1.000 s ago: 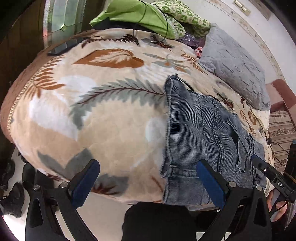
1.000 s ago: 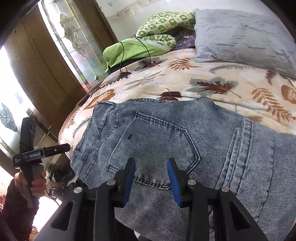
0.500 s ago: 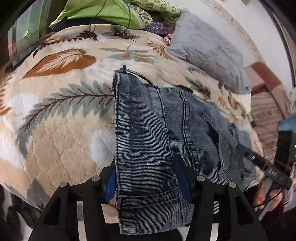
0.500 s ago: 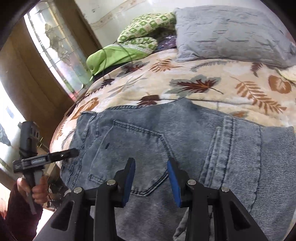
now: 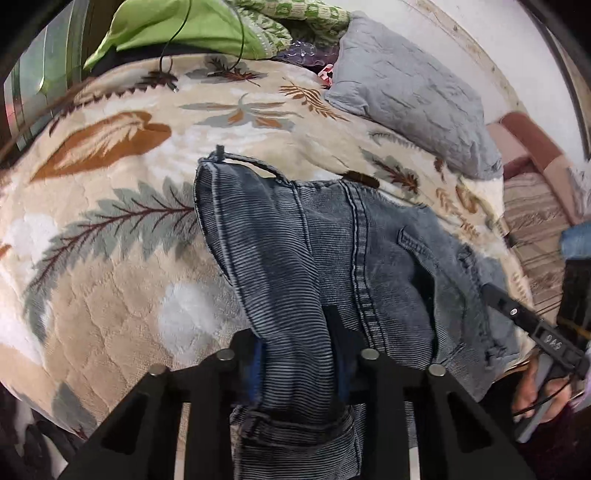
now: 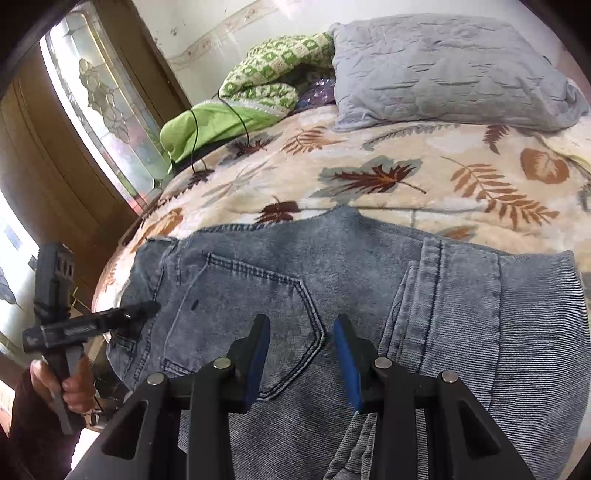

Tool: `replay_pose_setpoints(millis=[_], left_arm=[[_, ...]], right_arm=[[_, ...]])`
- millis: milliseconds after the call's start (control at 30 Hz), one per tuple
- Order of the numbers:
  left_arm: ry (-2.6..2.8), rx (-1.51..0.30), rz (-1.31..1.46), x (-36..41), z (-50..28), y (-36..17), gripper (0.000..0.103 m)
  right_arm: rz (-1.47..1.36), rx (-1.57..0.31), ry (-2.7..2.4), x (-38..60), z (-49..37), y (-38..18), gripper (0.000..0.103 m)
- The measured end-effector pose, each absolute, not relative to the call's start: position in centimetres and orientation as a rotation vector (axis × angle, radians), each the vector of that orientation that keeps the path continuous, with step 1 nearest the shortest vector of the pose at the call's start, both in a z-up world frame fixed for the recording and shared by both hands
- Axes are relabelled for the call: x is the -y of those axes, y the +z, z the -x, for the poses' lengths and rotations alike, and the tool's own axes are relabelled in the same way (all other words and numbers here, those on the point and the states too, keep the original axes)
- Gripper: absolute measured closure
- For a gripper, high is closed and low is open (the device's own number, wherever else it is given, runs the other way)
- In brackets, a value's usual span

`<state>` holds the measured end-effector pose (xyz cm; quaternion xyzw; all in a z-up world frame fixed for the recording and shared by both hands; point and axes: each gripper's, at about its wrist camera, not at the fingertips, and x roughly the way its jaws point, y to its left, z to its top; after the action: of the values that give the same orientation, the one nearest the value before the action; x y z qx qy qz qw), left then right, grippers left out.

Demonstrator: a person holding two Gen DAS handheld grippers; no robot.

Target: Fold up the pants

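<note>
Left wrist view: my left hand-held gripper (image 5: 299, 363) is closing on a bunched fold of the pants (image 5: 332, 258), the denim already pinched between its blue pads.

From that grip the jeans run up toward 12 o'clock and spread to 3 o'clock across the leaf-print blanket (image 5: 110, 221) on the bed, with a grey pillow (image 5: 413, 92) at 1 o'clock and a green cloth (image 5: 177, 26) at 11 o'clock. In the right wrist view my right hand-held gripper (image 6: 301, 354) hangs just over the back pocket with its jaws partly apart and nothing between them; whether the tips touch the denim I cannot tell. My other hand (image 6: 70, 384) shows at 8 o'clock at the pants' left edge.
</note>
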<state>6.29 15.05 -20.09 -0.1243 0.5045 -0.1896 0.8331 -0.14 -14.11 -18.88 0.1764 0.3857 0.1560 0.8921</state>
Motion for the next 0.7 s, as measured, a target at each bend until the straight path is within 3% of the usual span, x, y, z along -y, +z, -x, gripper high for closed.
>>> replay_pose_setpoints(millis=[267, 700], left_arm=[[-0.412, -1.003, 0.235, -14.1, -5.1, -17.9, 0.084], [-0.643, -0.797, 0.044, -3.7, -1.0, -6.4, 0.086]], right_arm=[[-0.451, -0.767, 0.283, 16.7, 0.6, -18.7, 0.063], [-0.668, -0.61, 0.12, 25.8, 3.2, -17.1, 0.063]])
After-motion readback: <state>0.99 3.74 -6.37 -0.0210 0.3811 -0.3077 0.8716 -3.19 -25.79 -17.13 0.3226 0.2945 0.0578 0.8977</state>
